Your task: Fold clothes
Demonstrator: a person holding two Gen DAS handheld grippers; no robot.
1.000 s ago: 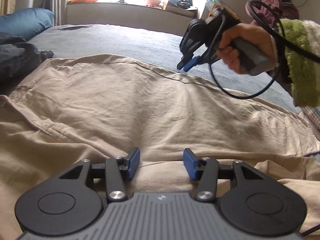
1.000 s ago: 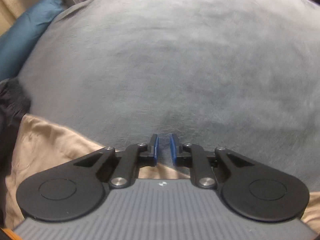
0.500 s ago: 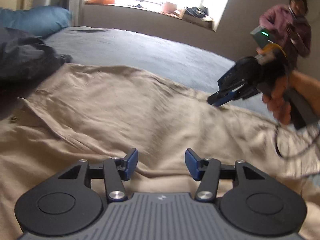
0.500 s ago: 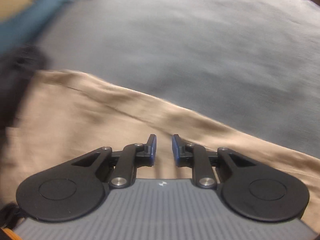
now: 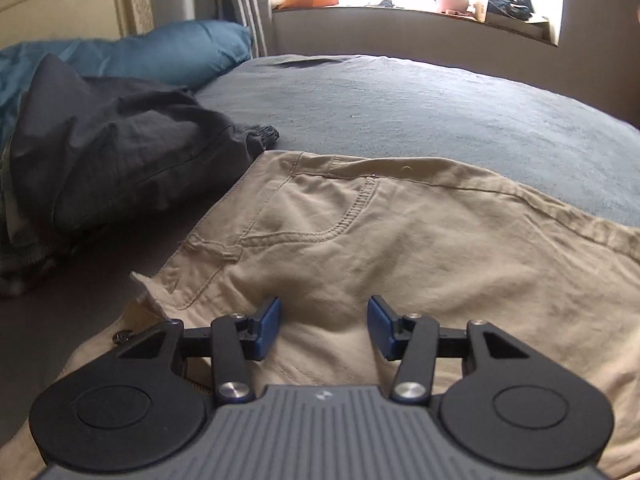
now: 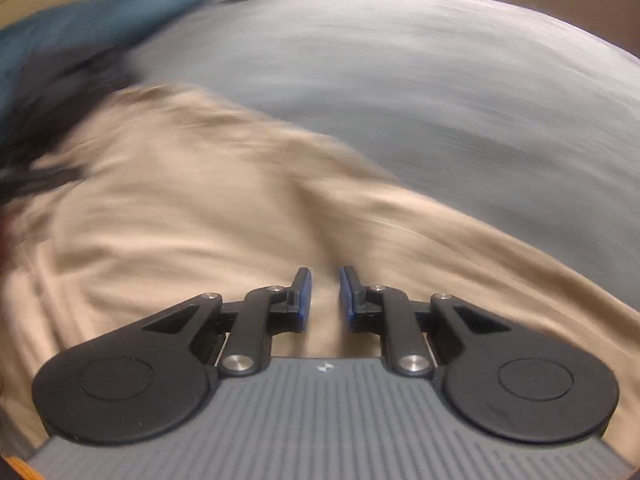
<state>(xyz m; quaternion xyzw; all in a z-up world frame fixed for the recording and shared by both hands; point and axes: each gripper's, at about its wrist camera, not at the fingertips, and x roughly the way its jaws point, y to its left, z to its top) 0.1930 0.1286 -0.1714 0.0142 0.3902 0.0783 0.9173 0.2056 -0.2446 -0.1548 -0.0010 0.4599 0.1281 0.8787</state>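
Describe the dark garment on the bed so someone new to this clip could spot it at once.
Start from the grey-covered bed under the window. At its head lies a blue pillow, and heaped against it is the crumpled charcoal garment. Unlike the flat beige trousers beside it, it is bunched, near-black, with a ribbed cuff.

A bed [image 5: 400, 108] with a grey-blue cover carries everything here. Beige trousers [image 5: 400, 240] lie spread flat on it, their waistband and stitched pocket turned toward a heap of dark grey clothing [image 5: 120, 160]. That heap sits on the cover just beside the trousers' waistband end, its ribbed cuff almost touching the beige cloth. Behind the heap, farther from the trousers, a blue pillow [image 5: 152, 52] lies against the cream headboard [image 5: 72, 4]. Beyond the trousers' far long edge the cover runs bare toward the wall under the window. In the right wrist view the trousers [image 6: 180, 220] are blurred, with the cover [image 6: 440, 80] beyond them.
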